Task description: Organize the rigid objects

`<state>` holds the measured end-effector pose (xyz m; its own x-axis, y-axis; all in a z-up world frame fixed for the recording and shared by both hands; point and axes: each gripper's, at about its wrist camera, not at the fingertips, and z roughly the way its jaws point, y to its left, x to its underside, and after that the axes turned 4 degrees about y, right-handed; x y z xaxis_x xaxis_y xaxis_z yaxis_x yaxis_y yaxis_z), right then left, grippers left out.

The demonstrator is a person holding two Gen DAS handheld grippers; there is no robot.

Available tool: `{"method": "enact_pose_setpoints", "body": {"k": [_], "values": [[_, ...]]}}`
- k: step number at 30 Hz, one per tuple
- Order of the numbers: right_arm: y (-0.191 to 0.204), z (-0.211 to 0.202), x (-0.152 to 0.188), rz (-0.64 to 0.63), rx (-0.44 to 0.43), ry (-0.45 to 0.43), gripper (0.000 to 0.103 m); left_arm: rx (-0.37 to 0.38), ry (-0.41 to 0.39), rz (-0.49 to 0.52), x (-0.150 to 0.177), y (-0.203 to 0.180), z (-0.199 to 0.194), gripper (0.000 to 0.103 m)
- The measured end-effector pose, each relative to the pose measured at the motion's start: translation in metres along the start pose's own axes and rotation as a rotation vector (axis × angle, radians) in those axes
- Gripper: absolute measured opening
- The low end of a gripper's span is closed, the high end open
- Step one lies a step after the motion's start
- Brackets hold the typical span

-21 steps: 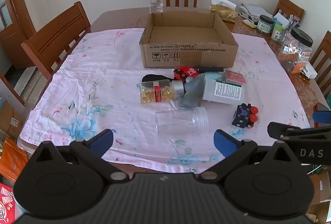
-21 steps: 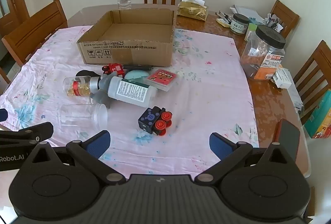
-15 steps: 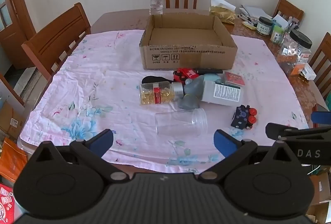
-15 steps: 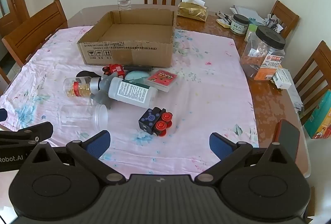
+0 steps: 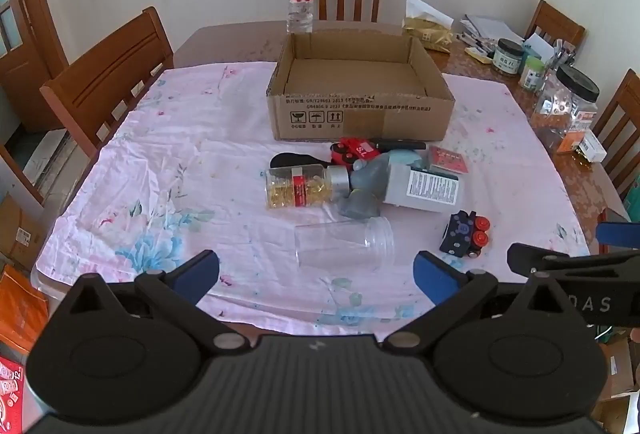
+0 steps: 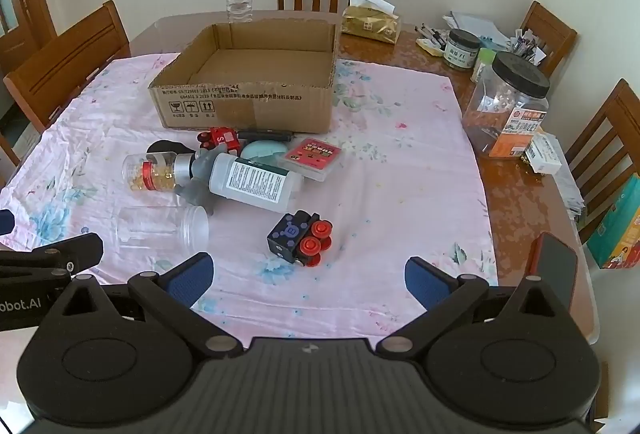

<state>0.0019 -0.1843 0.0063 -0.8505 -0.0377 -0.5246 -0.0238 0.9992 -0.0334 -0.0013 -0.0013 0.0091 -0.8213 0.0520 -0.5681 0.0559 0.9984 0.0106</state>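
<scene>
- My left gripper hangs over the near table edge, fingers spread wide apart with nothing between them.
- My right gripper is likewise splayed open and empty; its body hides the cloth's front hem.
- Just ahead lies a clear plastic jar on its side, faint against the floral tablecloth.
- A black toy block with red wheels sits apart, nearest my right fingers.
- Beyond, a heap: capsule bottle, white labelled bottle and a grey object I cannot identify, touching and overlapping.
- A red toy car, card box and a half-hidden pale-blue thing lie behind them.
- The cardboard box stands open farther back.
</scene>
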Motion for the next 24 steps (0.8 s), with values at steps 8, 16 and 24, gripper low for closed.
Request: {"method": "enact_pose_setpoints", "body": {"k": [8, 16, 24], "values": [[0.0002, 0.0001, -0.0006, -0.004, 0.001, 0.005, 0.103, -0.001, 0.0, 0.0, 0.0014, -0.001, 0.0009, 0.103], [0.0, 0.0007, -0.0033, -0.008, 0.004, 0.007, 0.103, 0.0, 0.002, -0.007, 0.0004, -0.0013, 0.0029, 0.103], [-0.0013, 0.0017, -0.0044, -0.007, 0.003, 0.007, 0.103, 0.005, 0.004, -0.011, -0.0025, -0.0013, 0.0027, 0.103]]}}
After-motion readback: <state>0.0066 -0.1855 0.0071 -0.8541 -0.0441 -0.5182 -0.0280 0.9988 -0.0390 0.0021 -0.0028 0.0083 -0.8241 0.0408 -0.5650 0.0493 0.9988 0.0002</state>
